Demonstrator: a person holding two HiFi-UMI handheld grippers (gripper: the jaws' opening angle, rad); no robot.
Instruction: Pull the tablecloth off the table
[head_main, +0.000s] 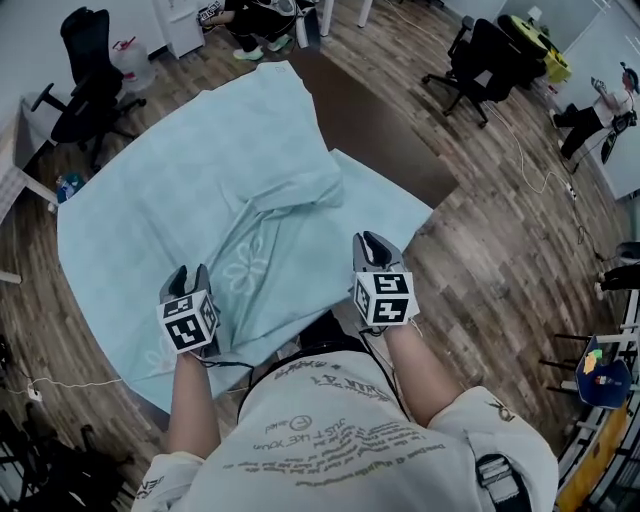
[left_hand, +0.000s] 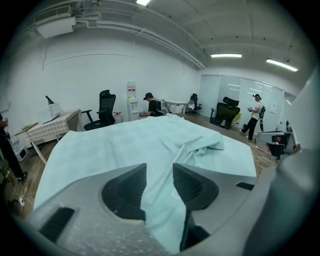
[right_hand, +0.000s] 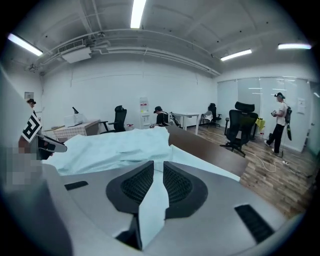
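The dark brown rectangular counter (head_main: 395, 140) is bare only along its right edge and far right corner. The pale turquoise tablecloth (head_main: 180, 200), bunched in the middle, covers the rest, so most pulling seems left. At the near edge the left claw (left_hand: 160, 177) is released around the cloth, the right claw (right_hand: 158, 175) pinches a fold

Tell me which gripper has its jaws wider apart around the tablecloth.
The left gripper: a clear gap shows between its jaws, with the tablecloth passing through it. On the right gripper they stand close, cloth filling the slit.
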